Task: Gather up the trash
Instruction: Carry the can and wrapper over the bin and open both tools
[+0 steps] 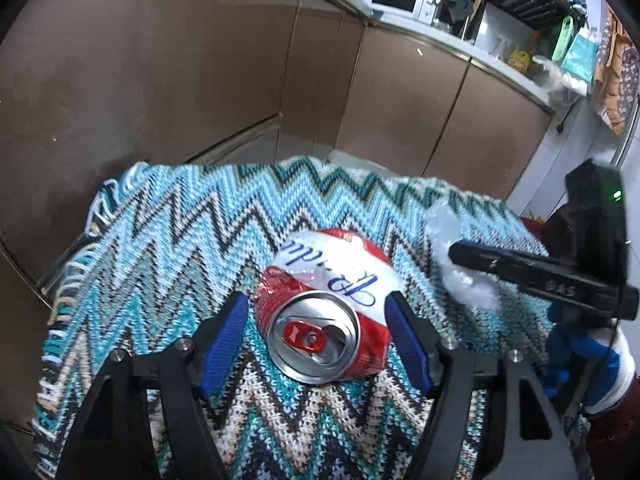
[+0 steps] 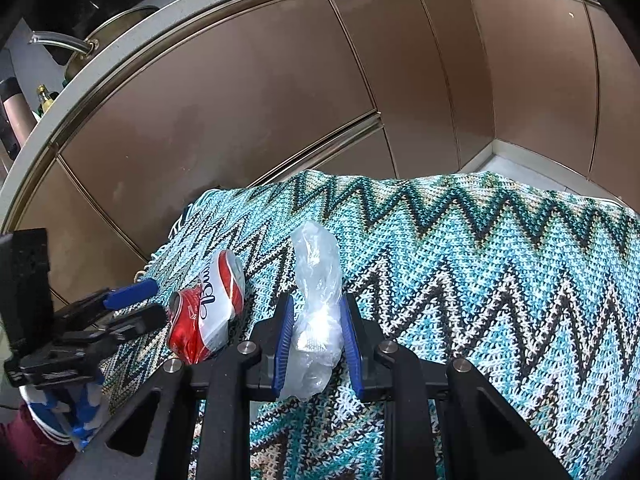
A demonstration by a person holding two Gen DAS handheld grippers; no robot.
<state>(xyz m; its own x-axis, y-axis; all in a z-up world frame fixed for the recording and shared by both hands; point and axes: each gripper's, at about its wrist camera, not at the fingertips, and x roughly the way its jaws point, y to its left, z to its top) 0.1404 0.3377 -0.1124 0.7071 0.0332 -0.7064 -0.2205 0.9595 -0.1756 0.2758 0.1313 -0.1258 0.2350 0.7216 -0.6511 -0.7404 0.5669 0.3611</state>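
Zigzag-knit blanket (image 2: 480, 280) covering the desk, brown cabinets (image 2: 240, 100) beyond; crushed red-and-white can (image 1: 326, 308) lying near the left, between the spread pads of the left hand-held gripper (image 1: 316, 336), untouched; right hand-held gripper (image 2: 316, 340) clamped on a clear plastic wrapper (image 2: 318, 312) just right of the can.

Our left gripper (image 1: 318, 338) and right gripper (image 2: 317, 342) share black frames, ribbed blue pads (image 1: 224, 340) and silver screws (image 1: 185, 345); behind them we wear blue-and-white gloves (image 2: 60, 420) and maroon sleeves (image 2: 24, 444).
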